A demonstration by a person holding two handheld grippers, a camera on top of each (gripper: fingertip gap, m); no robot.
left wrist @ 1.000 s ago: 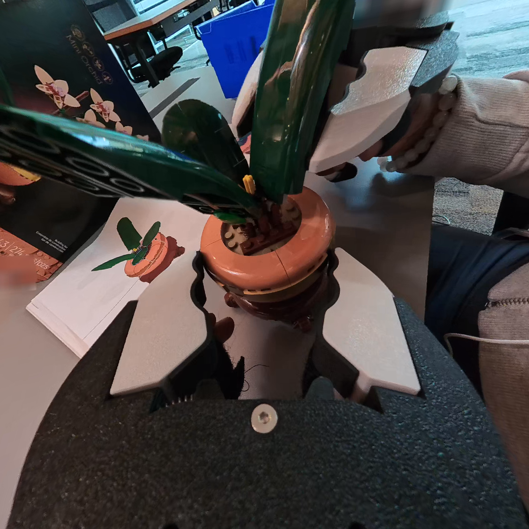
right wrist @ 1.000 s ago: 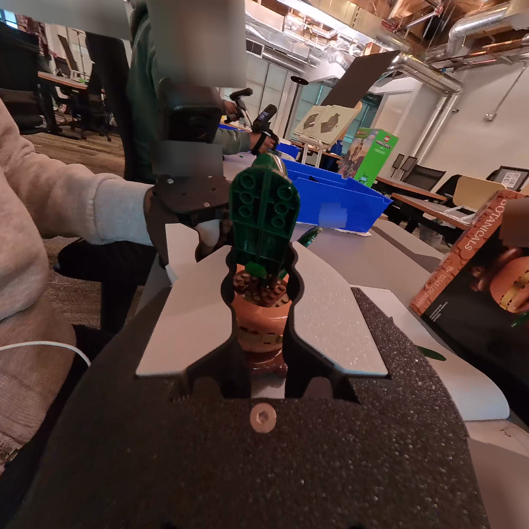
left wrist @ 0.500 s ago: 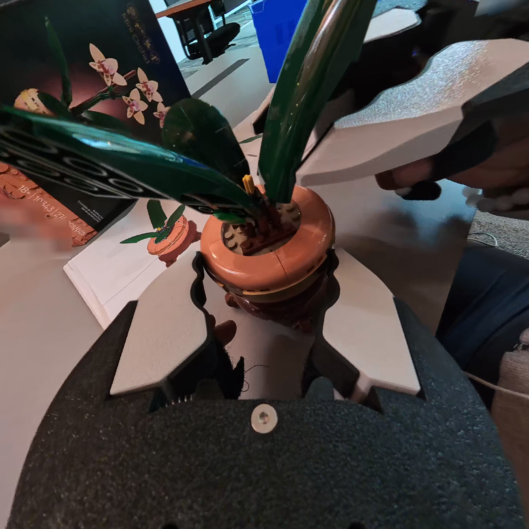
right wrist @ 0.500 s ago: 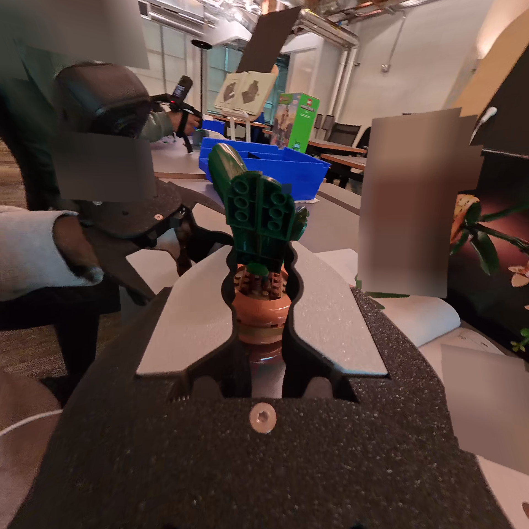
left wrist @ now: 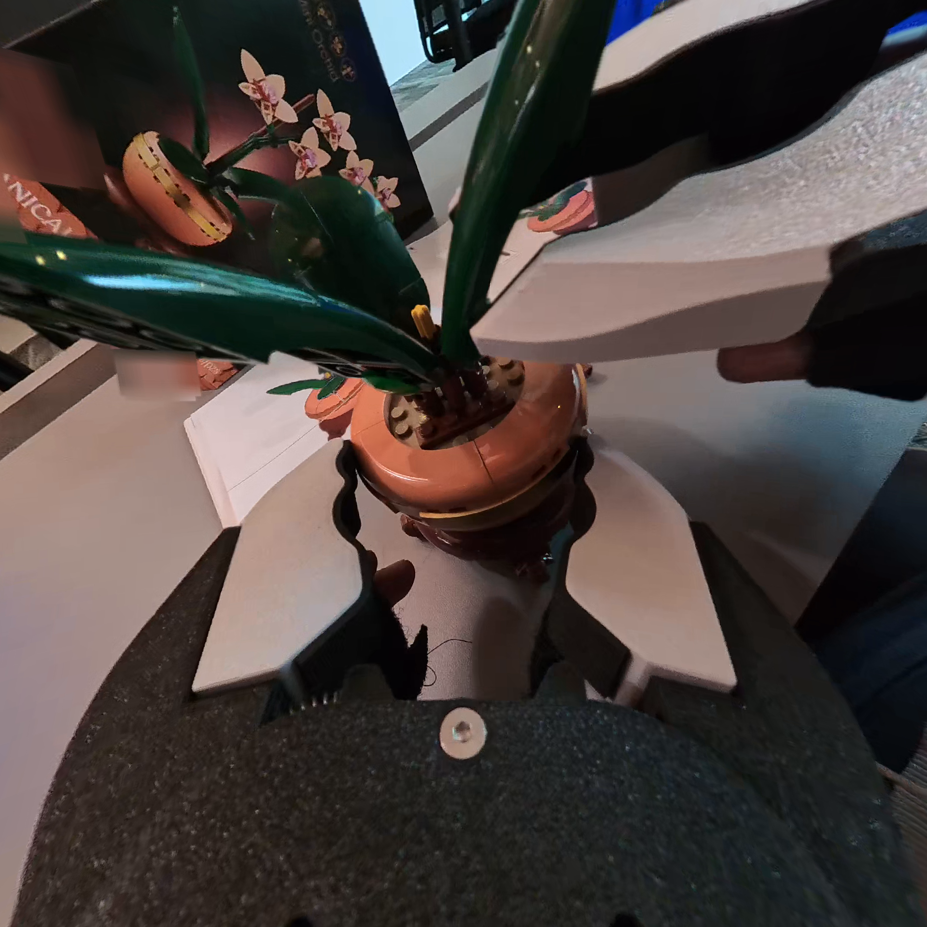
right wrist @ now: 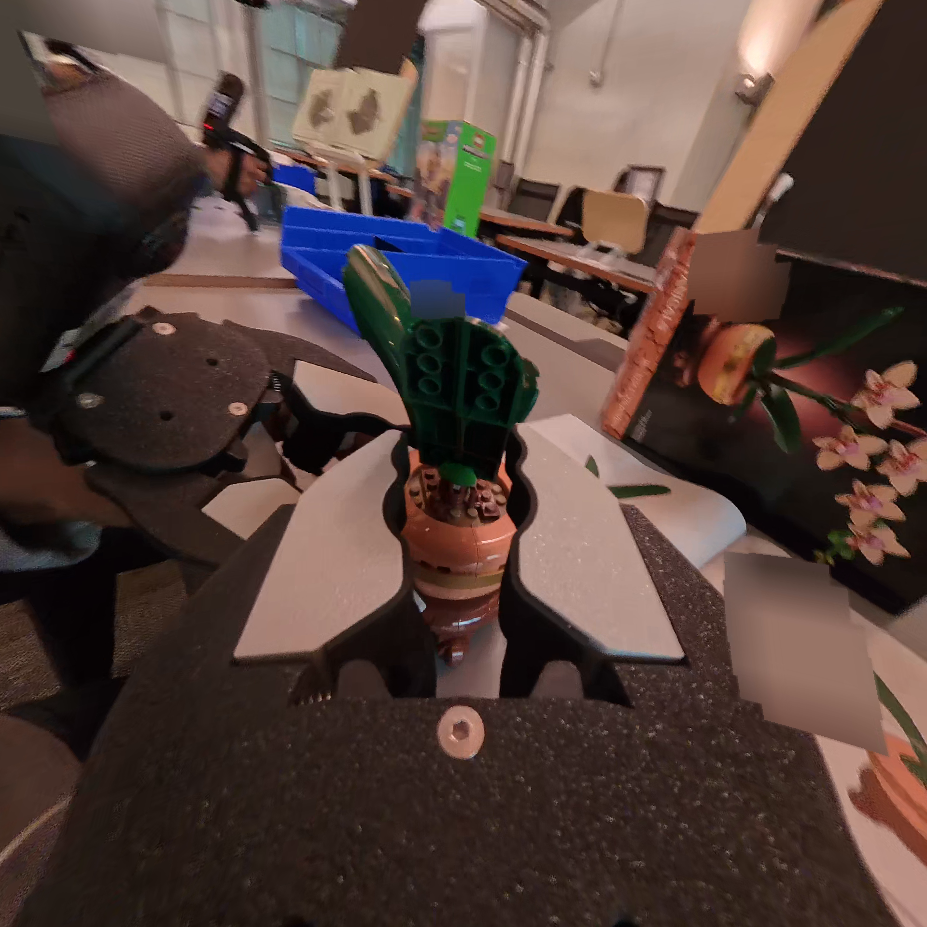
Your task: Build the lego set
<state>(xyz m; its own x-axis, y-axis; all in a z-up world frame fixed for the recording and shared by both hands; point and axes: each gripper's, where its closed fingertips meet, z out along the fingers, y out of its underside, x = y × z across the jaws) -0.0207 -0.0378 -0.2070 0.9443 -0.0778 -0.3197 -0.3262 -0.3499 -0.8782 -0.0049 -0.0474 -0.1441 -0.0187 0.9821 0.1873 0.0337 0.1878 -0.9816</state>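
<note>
1. Here the left hand-held gripper (left wrist: pixel 464 469) clamps the terracotta lego pot (left wrist: pixel 466 454) at its sides, the pot raised off the grey bench (left wrist: pixel 90 501).
2. The right hand-held gripper (right wrist: pixel 456 494) also has its fingers closed against the same pot, from another side.
3. Dark green leaves (left wrist: pixel 200 306) fan out of the pot's studded brown middle, one standing nearly upright (right wrist: pixel 459 396); a small yellow peg (left wrist: pixel 421 321) sits among them.
4. A white instruction booklet (left wrist: pixel 246 441) lies on the bench behind, and the dark set box (right wrist: pixel 782 416) stands beyond it.

Box (left wrist: pixel 210 150) behind pot (left wrist: pixel 466 451), booklet (left wrist: pixel 251 441) between.
</note>
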